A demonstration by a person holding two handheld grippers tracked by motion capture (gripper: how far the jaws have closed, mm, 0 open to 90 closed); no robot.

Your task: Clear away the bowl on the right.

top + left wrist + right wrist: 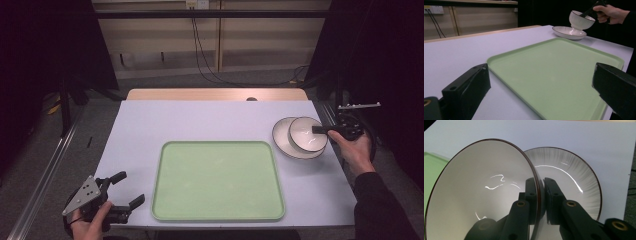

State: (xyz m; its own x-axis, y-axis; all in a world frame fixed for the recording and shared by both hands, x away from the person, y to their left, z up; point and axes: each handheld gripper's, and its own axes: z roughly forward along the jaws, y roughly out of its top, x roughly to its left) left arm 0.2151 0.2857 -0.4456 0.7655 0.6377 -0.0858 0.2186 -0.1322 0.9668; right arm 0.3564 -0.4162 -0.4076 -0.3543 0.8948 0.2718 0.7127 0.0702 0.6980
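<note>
Pinching the bowl's [481,192] rim (one inside, one outside), right gripper's [539,192] fingers.

Wide bare table [200,120] beyond the tray [217,182], open passage there; at the right edge, bowl [306,134] and plate [281,137] crowd the corner.

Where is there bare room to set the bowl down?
The green tray is bare edge to edge. The table is free left of the tray and along its far side. It is crowded at the right edge, where the right gripper pinches the bowl above the plate.
</note>
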